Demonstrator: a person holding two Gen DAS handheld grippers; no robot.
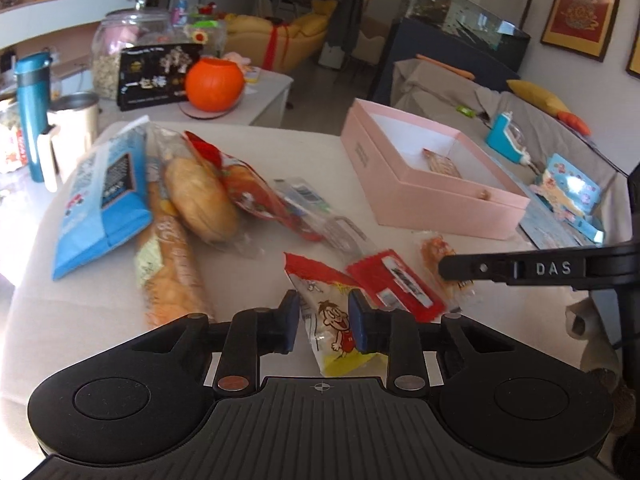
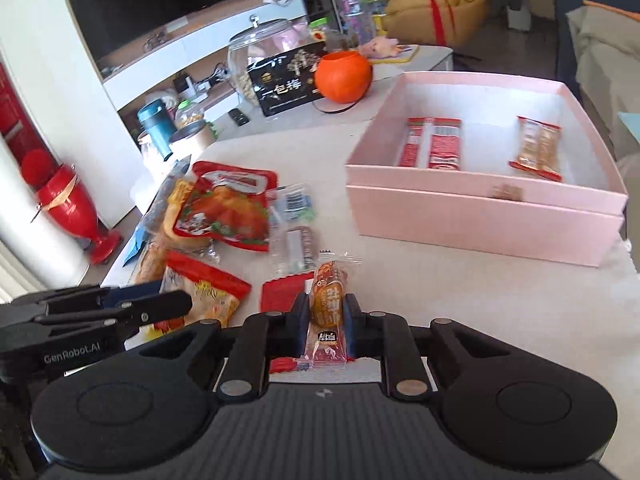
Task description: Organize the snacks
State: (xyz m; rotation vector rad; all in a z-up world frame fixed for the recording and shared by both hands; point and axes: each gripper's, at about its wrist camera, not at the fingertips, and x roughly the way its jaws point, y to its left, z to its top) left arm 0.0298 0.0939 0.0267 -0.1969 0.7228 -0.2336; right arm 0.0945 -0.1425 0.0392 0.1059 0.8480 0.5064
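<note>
Meanwhile, left tongs (image 1: 324,322) pinched a cartoon packet (image 1: 334,328) and right tongs (image 2: 328,324) pinched an orange bar (image 2: 326,304), near the pink box (image 2: 480,216)

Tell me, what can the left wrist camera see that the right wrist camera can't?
Only the left wrist view shows the left gripper shut on a cartoon snack packet, plus the fish tank. Only the right wrist view shows the red packets lying inside the pink box, and the right gripper shut on an orange snack bar. Both show the pink box, the orange pumpkin and the snack pile.
</note>
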